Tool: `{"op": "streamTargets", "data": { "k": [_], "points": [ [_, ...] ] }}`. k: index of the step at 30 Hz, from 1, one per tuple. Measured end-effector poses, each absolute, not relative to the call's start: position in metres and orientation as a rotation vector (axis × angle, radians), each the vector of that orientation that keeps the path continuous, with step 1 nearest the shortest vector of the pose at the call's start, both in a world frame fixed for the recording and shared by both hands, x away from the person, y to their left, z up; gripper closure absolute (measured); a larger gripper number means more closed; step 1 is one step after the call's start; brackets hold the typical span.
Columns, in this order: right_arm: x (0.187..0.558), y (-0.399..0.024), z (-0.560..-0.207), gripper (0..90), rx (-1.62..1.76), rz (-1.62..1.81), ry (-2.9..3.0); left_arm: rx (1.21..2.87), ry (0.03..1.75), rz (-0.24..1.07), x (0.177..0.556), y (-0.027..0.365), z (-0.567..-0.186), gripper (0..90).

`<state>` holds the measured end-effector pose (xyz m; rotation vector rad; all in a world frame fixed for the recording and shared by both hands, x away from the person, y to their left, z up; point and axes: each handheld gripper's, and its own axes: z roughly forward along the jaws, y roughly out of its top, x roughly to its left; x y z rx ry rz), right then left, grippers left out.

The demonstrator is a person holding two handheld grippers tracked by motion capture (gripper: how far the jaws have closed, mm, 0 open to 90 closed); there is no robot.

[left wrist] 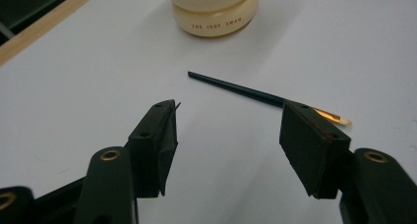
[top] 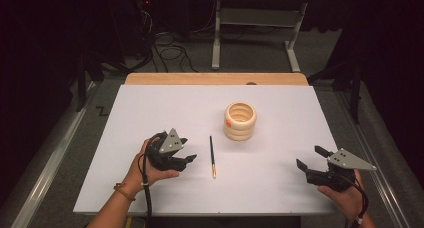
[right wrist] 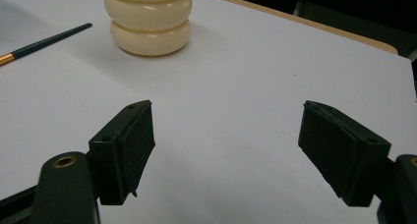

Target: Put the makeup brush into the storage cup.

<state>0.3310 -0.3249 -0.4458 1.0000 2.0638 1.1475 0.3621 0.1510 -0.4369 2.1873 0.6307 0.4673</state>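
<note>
- A white table top point(top: 150, 188) is seen across the middle of the high view, with a strip of pale wood point(top: 215, 79) along its upper edge.
- A cream ribbed holder point(top: 240, 121), built like three stacked rings and open at the top, stands upright just right of the frame's centre; small lettering is seen on its base in the left gripper view point(left wrist: 216, 13).
- The right gripper point(top: 315, 163) is held at the lower right of the high view, well apart from everything else; its jaws are spread wide with nothing between them.
- The left gripper point(top: 185, 150) is held at the lower left of centre, just beside the brush; its jaws stand moderately apart and hold nothing.
- A thin dark-handled brush point(top: 212, 155) with a gold ferrule and pale tip lies flat on the white surface, below and left of the holder and apart from it; in the left gripper view point(left wrist: 231, 89) it runs behind the right-hand jaw.
- The step in hand is judged to be the approach to the brush. For the next move, the jaws would need to be set astride the slim handle, lowered to the surface and closed squarely, since so thin a shaft is easily rolled aside.
</note>
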Motion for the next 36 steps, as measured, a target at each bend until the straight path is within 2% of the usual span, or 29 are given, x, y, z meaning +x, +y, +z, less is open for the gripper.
{"op": "streamTargets", "data": {
  "k": [7, 10, 12, 20, 26, 32, 36],
  "points": [
    [0.331, -0.324, -0.446, 22.3, 1.006, 1.145, 2.066, 2.217, 0.756, 0.401, 0.37, 0.132, -0.435, 42.4],
    [0.331, -0.324, -0.447, 22.3, 1.005, 1.138, 2.067, 2.24, 0.85, 0.299, 0.379, 0.117, -0.436, 43.6],
    [0.332, -0.324, -0.446, 22.3, 0.998, 1.141, 2.066, 2.259, 0.887, 0.282, 0.382, 0.11, -0.438, 45.0],
    [0.332, -0.325, -0.447, 22.4, 1.006, 1.128, 2.067, 2.349, 0.944, 0.226, 0.389, 0.08, -0.451, 51.1],
    [0.332, -0.326, -0.447, 22.5, 1.014, 1.125, 2.062, 2.393, 0.99, 0.192, 0.392, 0.067, -0.464, 51.4],
    [0.333, -0.326, -0.447, 22.6, 1.007, 1.124, 2.068, 2.378, 1.011, 0.181, 0.393, 0.064, -0.466, 50.6],
    [0.332, -0.325, -0.446, 22.7, 1.012, 1.123, 2.065, 2.294, 1.038, 0.172, 0.396, 0.064, -0.454, 49.7]
  ]
}}
